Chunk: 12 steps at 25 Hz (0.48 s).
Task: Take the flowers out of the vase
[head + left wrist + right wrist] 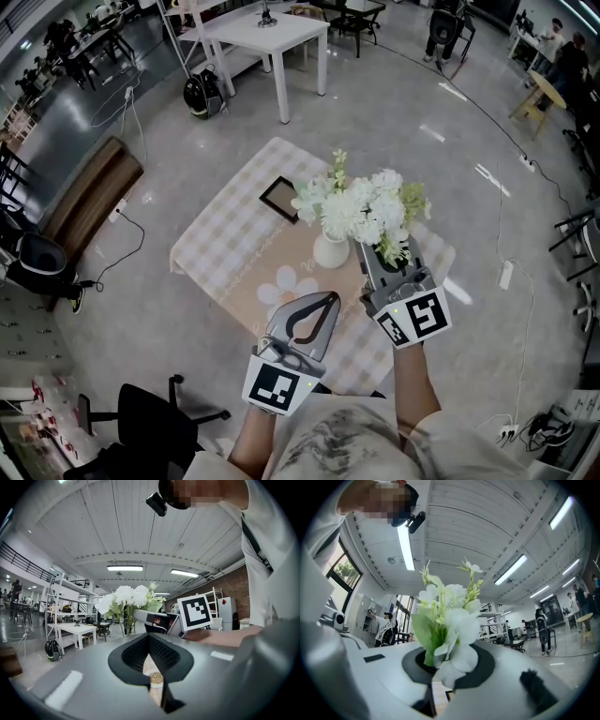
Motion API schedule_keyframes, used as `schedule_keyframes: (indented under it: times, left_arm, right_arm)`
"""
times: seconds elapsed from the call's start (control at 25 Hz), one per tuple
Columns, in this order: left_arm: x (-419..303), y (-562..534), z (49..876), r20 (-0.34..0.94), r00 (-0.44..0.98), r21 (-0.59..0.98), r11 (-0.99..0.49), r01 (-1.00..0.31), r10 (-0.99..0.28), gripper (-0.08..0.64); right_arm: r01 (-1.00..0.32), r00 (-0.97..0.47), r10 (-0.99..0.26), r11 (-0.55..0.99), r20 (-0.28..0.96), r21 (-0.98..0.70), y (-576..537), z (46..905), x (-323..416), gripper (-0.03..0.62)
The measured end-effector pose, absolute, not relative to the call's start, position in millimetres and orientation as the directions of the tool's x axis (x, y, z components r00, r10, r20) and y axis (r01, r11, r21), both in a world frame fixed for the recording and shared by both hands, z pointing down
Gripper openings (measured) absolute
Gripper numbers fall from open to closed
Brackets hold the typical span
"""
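A small white vase (330,251) stands on the checkered table (225,246) with a bunch of white flowers (361,204) rising from it. My right gripper (382,253) is just right of the vase, shut on a sprig of white blossoms and green leaves (396,242). That sprig fills the right gripper view (449,623), sticking up from between the jaws. Its lower stem is hidden. My left gripper (330,298) hovers in front of the vase, shut with nothing in it. The left gripper view shows the bunch (125,597) and the right gripper's marker cube (197,611) beyond its closed jaws.
A black-framed tablet (279,197) lies on the table behind the vase. A white table (267,36) stands farther back, a wooden bench (92,192) at the left, a black chair (141,422) near my left side. Cables run across the floor.
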<state>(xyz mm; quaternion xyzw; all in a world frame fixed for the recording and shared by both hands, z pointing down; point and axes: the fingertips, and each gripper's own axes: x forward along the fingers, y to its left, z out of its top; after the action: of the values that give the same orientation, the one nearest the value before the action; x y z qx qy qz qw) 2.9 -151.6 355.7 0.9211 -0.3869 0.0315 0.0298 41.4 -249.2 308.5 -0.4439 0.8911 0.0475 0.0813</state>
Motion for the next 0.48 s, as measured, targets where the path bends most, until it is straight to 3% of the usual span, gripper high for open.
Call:
schedule_keyframes:
  times: [0.48]
  left_arm:
    - [3, -144, 349, 0.068, 0.703, 0.022, -0.703, -0.711, -0.708, 0.009]
  right_arm:
    - [-0.799, -0.592, -0.778, 0.601, -0.211, 0.026, -233, 292, 45, 0.069]
